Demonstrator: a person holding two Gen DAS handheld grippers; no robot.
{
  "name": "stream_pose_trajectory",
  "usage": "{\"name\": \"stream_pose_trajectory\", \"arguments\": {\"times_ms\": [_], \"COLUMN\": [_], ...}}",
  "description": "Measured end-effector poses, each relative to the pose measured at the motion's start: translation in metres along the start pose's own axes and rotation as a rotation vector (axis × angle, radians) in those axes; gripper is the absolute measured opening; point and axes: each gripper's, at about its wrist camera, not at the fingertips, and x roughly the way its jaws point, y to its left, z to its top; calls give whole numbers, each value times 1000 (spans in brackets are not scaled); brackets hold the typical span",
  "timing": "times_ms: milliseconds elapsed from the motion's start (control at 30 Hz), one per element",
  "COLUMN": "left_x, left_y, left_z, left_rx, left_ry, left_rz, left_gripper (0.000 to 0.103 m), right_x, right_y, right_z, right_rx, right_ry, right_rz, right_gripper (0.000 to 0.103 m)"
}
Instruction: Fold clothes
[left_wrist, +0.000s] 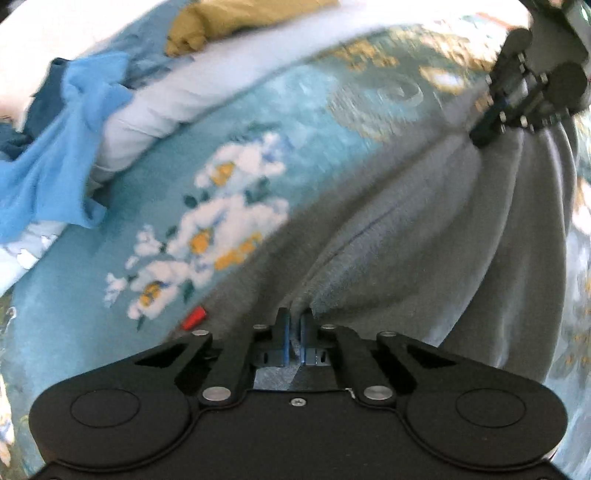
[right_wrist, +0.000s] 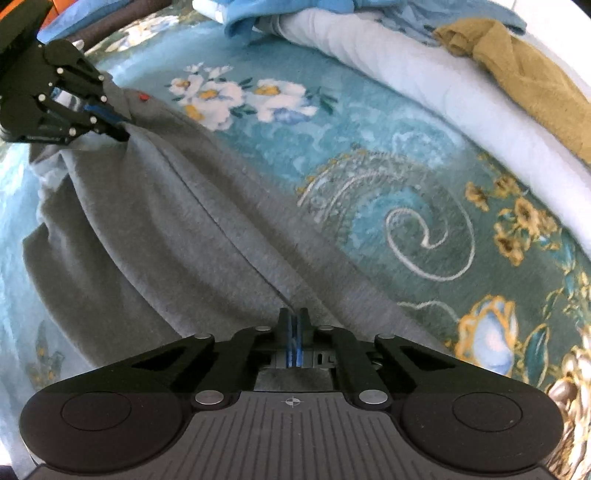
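The left hand-held gripper (left_wrist: 294, 325) is closed on a fold of the grey garment (left_wrist: 424, 258); the cloth stretches ahead to the right hand-held gripper (right_wrist: 294, 325), also pinching it, over the flowered blanket (right_wrist: 388, 177).

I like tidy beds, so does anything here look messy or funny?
Yes. Along the far edge of the flowery blanket, a blue cloth and a mustard cloth lie crumpled on a white roll, unfolded. The grey garment is bunched in ridges between the left gripper and right gripper.
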Motion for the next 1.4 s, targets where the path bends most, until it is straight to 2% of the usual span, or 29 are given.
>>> {"name": "stream_pose_trajectory", "arguments": {"times_ms": [167,233,500,700,767,833,900,933,967,1067,1200,1300,1400], "left_x": [-3,2,35,29,15,-4,-29,-41,-52,-83,-95,-92,-88], "left_y": [23,30,30,35,41,47,58,62,67,81,101,114,122], "left_z": [18,23,24,24,23,21,14,8,1,-25,-67,-90,-107], "left_rx": [-120,-153,-190,-234,-267,-307,-376,-412,-449,-544,-644,-683,-698], "left_ry": [-45,-37,28,21,-4,-42,-93,-112,-130,-164,-102,-68,-53], "left_rz": [27,33,58,38,30,34,35,48,64,127,199,207,216], "left_gripper": [3,3,5,10,25,34,41,49,50,53,53,53,56], "right_x": [-6,-3,18,24,17,4,-10,-17,-23,-36,-40,-32,-23], "right_y": [-11,-17,-24,-24,-24,-25,-27,-27,-28,-27,-14,5,20], "right_z": [17,23,26,29,29,30,30,30,29,24,14,12,20], "right_rx": [4,7,20,45,48,69,90,101,107,142,207,214,220], "right_ry": [-58,-65,-29,-12,-24,-59,-94,-112,-120,-134,-132,-117,-112], "right_rz": [-63,-81,-94,-98,-109,-119,-129,-134,-143,-162,-142,-121,-102], "right_gripper": [1,1,1,3,3,7,12,15,20,20,22,30,30]}}
